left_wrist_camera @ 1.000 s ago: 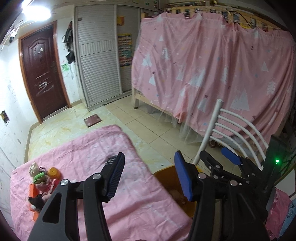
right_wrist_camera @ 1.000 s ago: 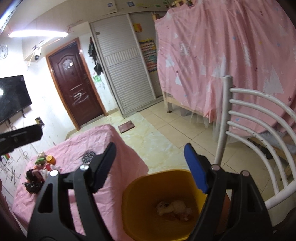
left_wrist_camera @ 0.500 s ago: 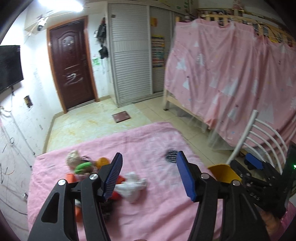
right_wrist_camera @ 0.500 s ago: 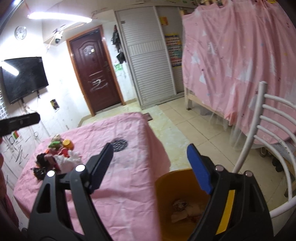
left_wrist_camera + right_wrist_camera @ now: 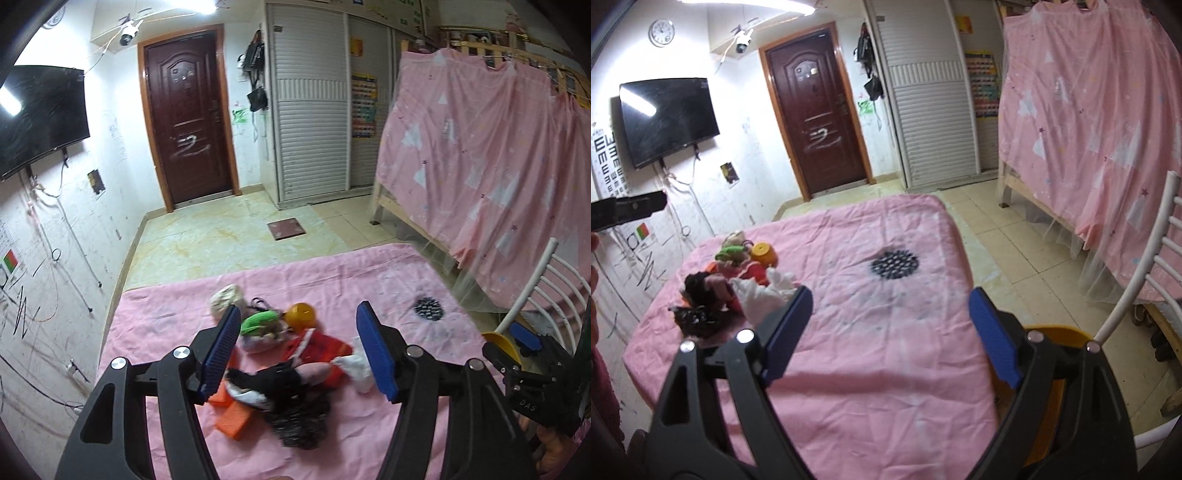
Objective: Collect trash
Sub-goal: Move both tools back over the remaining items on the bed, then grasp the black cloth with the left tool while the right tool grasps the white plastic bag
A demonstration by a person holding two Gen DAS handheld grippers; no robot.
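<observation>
Now you had both grippers off the bin (image 5: 1052,332), at the lower right of the right view, and facing the trash pile (image 5: 280,354) on the pink cloth (image 5: 886,362). Your left gripper (image 5: 301,349) was opening with nothing pressed between its pads, and your right gripper (image 5: 890,332) was opening and empty. Best to have picked one loose piece, probably the white wad (image 5: 356,369), and closed squarely on it alone.

The near and right parts of the pink-covered table (image 5: 886,362) lie bare, open to a gripper. A heap of trash (image 5: 284,354) crowds its left side. Past the right edge stand an orange bin (image 5: 1052,332) and a white chair (image 5: 1145,280), apparently close together, narrowing that side.
</observation>
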